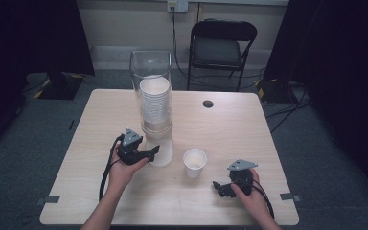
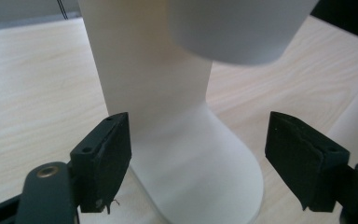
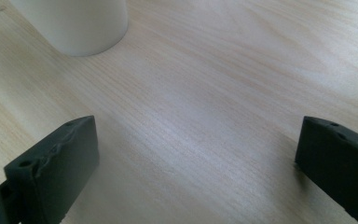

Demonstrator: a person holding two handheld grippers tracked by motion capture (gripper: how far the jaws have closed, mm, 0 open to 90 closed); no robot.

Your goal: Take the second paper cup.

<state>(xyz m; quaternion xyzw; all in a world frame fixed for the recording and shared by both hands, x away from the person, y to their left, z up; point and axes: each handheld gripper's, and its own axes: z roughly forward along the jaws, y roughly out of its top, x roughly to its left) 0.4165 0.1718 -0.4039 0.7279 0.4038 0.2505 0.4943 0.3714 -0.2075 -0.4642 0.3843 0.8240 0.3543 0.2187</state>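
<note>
Here I hold the left gripper (image 1: 154, 150), jaws open, at the white cup dispenser's (image 2: 168, 116) base, aiming squarely at the lowest white paper cup (image 2: 237, 28) overhead; right gripper (image 1: 216, 186) rests open.

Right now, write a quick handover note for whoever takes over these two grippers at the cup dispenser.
Left gripper: open at the foot of the cup dispenser, jaws either side of the white base, just below the lowest cup that hangs out.
Right gripper: open, empty, low over the table.
Done: one paper cup stands upright on the table right of the dispenser.
Left: probably pull the next cup from the stack.
</note>
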